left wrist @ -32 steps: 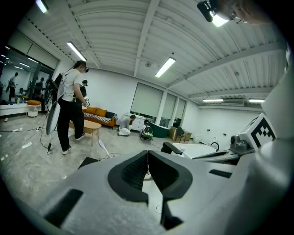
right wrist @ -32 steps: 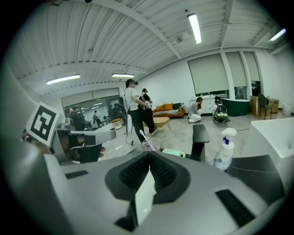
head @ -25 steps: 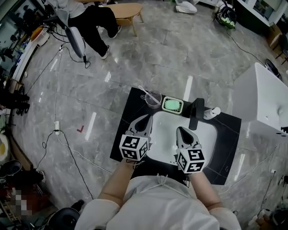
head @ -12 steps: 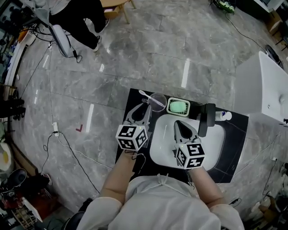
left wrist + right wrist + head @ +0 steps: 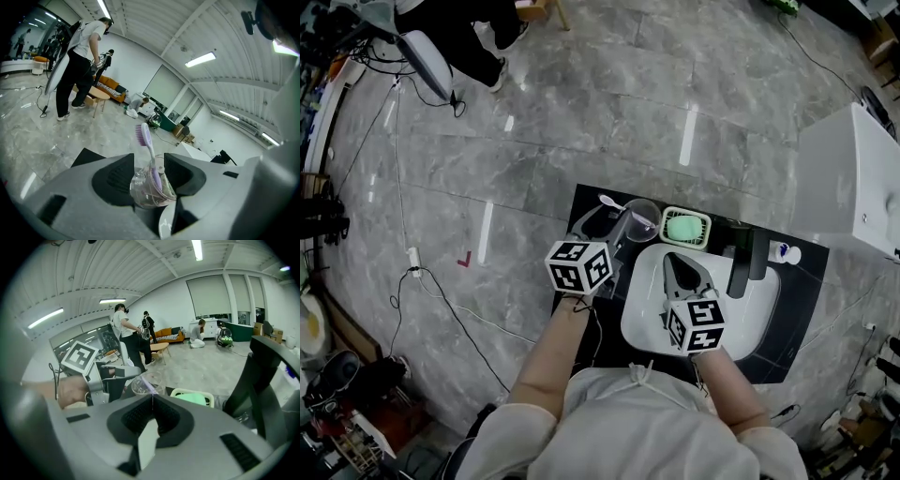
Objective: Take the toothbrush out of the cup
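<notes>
The toothbrush [image 5: 149, 157] stands tilted in the clear cup [image 5: 142, 191] beside the sink's [image 5: 752, 321] far left corner, with its bristle head up and leaning far-left. The left gripper [image 5: 149, 161] has just been opening wide, and its jaws now flank the cup. The right gripper [image 5: 151, 398] is closed and empty.

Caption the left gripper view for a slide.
Left gripper, jaws just opened, with the clear cup and its purple toothbrush between them.
</notes>
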